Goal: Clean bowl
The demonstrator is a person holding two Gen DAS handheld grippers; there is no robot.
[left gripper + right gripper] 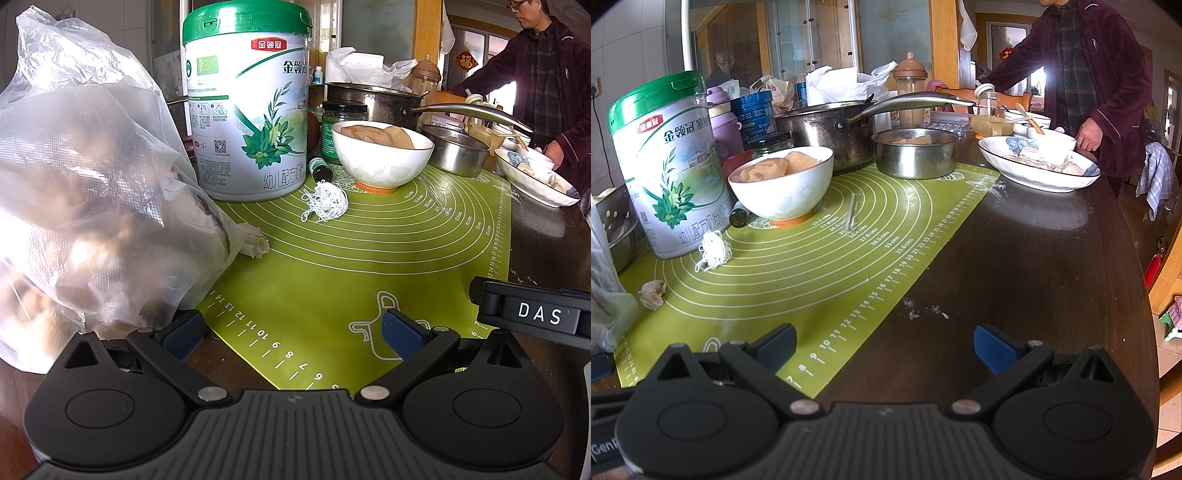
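A white bowl on an orange foot stands at the far side of the green mat. A crumpled tan wrapper or paper lies inside it. My left gripper hovers open over the mat's near edge, well short of the bowl, with nothing between its blue pads. My right gripper is open too, low over the mat's corner and the dark table. Part of the right gripper's body shows at the right of the left wrist view.
A tall milk-powder tin and a full plastic bag crowd the left. Behind the bowl are a pot, a steel dish and a patterned plate. A person stands at the far right. White string lies on the mat.
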